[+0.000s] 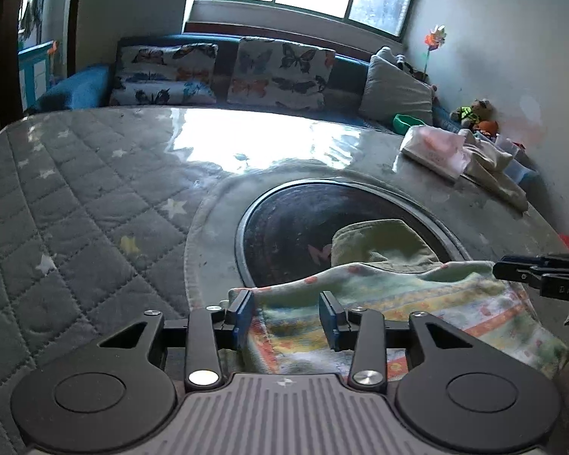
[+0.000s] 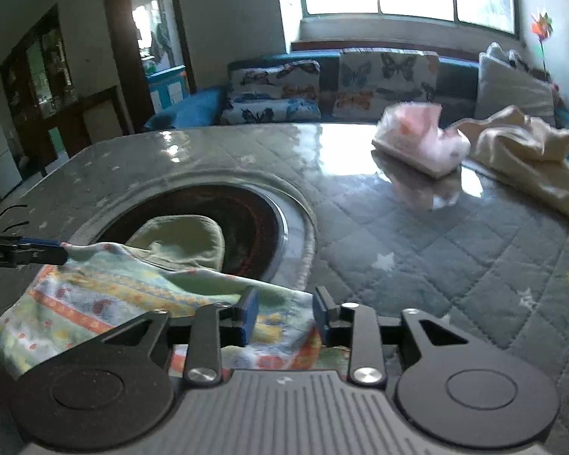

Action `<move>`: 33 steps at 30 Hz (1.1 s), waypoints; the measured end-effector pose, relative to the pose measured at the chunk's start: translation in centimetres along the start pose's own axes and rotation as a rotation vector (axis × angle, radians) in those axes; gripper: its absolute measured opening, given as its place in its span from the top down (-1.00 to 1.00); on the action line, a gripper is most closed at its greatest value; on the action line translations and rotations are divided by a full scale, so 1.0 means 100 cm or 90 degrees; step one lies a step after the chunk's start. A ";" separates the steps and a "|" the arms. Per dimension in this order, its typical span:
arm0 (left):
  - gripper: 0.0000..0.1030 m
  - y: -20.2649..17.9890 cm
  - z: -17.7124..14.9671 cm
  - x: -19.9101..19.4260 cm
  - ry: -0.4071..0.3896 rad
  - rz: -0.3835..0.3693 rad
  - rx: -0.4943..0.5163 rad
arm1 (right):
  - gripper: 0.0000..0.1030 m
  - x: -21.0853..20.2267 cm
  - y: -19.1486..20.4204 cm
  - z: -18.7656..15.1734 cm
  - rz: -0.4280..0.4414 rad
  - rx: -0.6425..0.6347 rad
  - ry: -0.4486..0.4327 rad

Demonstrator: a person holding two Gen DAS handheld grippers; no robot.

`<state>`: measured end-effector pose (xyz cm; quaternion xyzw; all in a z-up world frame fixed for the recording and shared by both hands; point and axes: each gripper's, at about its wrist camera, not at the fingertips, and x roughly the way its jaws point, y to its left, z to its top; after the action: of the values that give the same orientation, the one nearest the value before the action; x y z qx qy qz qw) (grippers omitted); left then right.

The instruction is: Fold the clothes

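With both tools' blue pads spread wide, my left tool (image 1: 287, 316) and right tool (image 2: 284, 313) straddle the striped cloth (image 1: 417, 303) on the quilted surface (image 1: 95, 208); no legible labels.

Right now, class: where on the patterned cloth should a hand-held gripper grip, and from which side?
Grip the patterned cloth at its thin near edge, coming in low from the near side; there it lies flat, while farther back it bunches over the green garment.
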<state>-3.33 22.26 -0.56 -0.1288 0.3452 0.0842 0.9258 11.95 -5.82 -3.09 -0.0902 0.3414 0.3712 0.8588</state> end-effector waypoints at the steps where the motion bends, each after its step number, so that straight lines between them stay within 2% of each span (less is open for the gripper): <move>1: 0.18 -0.001 -0.001 0.002 0.003 0.005 0.004 | 0.29 -0.001 0.001 -0.001 -0.001 -0.001 0.001; 7: 0.15 -0.001 -0.003 -0.003 0.000 0.011 0.000 | 0.05 -0.008 0.009 -0.010 -0.010 -0.016 0.004; 9: 0.13 -0.004 -0.005 -0.014 -0.012 0.005 0.004 | -0.15 -0.015 0.015 -0.011 -0.010 -0.025 -0.003; 11: 0.11 -0.011 -0.008 -0.025 -0.022 -0.010 0.009 | -0.21 -0.022 0.026 -0.010 0.005 -0.040 -0.014; 14: 0.11 -0.025 -0.018 -0.033 -0.021 -0.031 0.027 | -0.45 -0.027 0.046 -0.012 0.028 -0.068 -0.023; 18: 0.10 -0.046 -0.035 -0.043 -0.019 -0.059 0.053 | -0.51 -0.028 0.073 -0.021 0.040 -0.115 -0.025; 23: 0.10 -0.062 -0.053 -0.043 -0.005 -0.059 0.081 | -0.59 -0.032 0.090 -0.038 0.029 -0.162 -0.018; 30: 0.02 -0.068 -0.066 -0.047 -0.002 -0.055 0.089 | -0.72 -0.043 0.096 -0.045 0.027 -0.169 -0.029; 33: 0.00 -0.065 -0.066 -0.049 0.004 -0.057 0.071 | -0.73 -0.041 0.094 -0.050 0.027 -0.158 -0.024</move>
<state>-9.46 13.81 -0.95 -0.0922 0.3465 0.0229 0.9332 0.77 -3.53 -3.28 -0.1815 0.2784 0.4304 0.8392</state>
